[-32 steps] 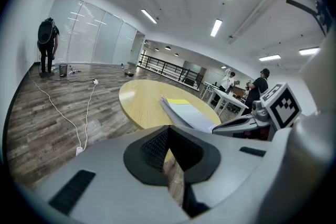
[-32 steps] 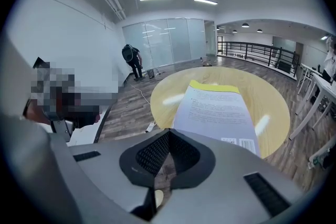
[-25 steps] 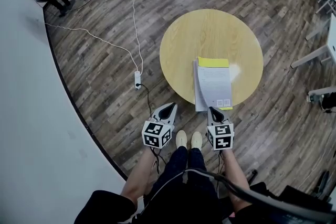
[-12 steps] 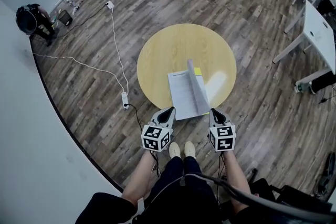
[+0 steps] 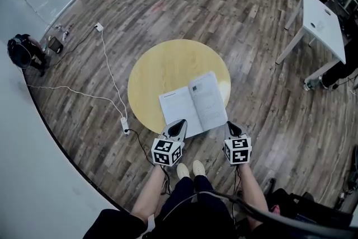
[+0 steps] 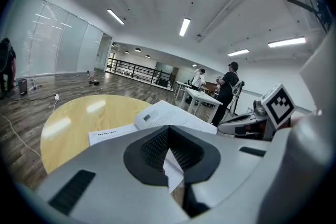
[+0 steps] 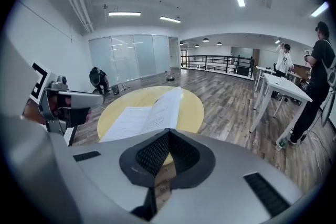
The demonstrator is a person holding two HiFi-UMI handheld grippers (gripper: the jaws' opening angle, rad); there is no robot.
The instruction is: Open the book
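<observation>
The book (image 5: 194,103) lies open and flat on the round yellow table (image 5: 162,73), near the table's front edge, both white pages showing. My left gripper (image 5: 179,122) is shut and empty, its tip just at the book's near edge. My right gripper (image 5: 230,125) is shut and empty too, off the table's rim, to the right of the book's near corner. In the left gripper view the open book (image 6: 157,115) lies just beyond the closed jaws. The right gripper view shows the book (image 7: 147,115) ahead and a little left, with its right page slightly raised.
A white power strip (image 5: 123,122) with cables lies on the wood floor left of the table. A white table (image 5: 321,22) stands at the upper right with people near it. Another person (image 5: 22,50) crouches at the far left. My shoes (image 5: 188,169) are just below the grippers.
The book was closed a second ago, had its pages standing mid-turn half a second ago, and now lies open flat. Both grippers have shifted along the table's front edge, still shut.
</observation>
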